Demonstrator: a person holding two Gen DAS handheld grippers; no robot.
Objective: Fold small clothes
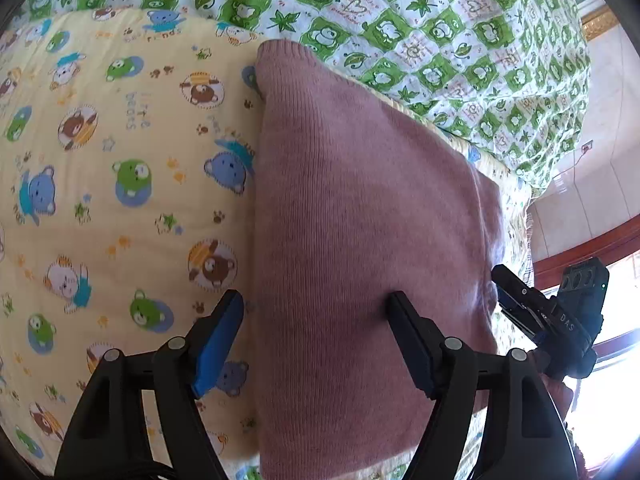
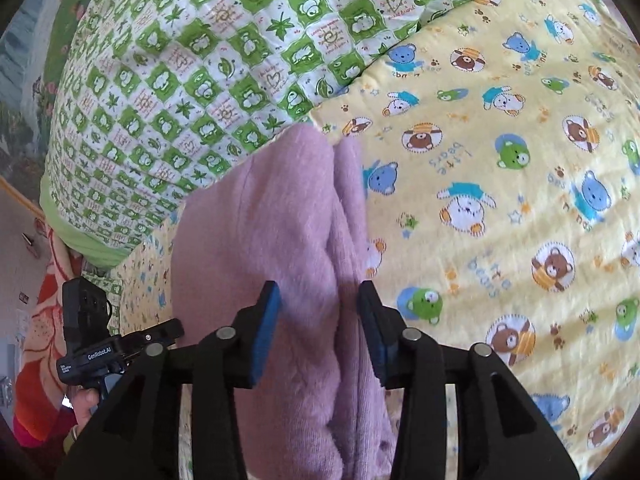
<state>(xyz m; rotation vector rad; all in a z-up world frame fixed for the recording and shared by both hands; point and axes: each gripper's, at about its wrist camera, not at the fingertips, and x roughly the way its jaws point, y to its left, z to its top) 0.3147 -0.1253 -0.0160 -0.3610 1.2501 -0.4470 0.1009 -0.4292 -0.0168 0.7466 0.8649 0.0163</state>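
- left wrist view: the left tongs (image 1: 316, 312) stand wide open and hold nothing; one finger hangs over the yellow sheet (image 1: 120, 200), the other over the sweater (image 1: 360, 208).
- step in hand, as judged: release after a fold. lift the tongs straight off so no pad drags the knit and reopens the fold.
- the sweater lies flat on the sheet on the bed as a smooth, fine-ribbed pink panel; its far edge lies near the green quilt (image 1: 440, 32).
- the right tongs (image 1: 516, 300) show at the sweater's right edge; their opening cannot be told from this view.
- right wrist view: the right tongs (image 2: 318, 312) are partly open, pads clear of the cloth, gripping nothing.
- the sweater (image 2: 272, 220) runs between the fingers, with a doubled edge forming a ridge below them. press that ridge flat before any next fold.
- the left tongs (image 2: 172, 328) sit at the sweater's left side.
- here the knit looks fuzzy, soft and thick, so it will likely spring back.
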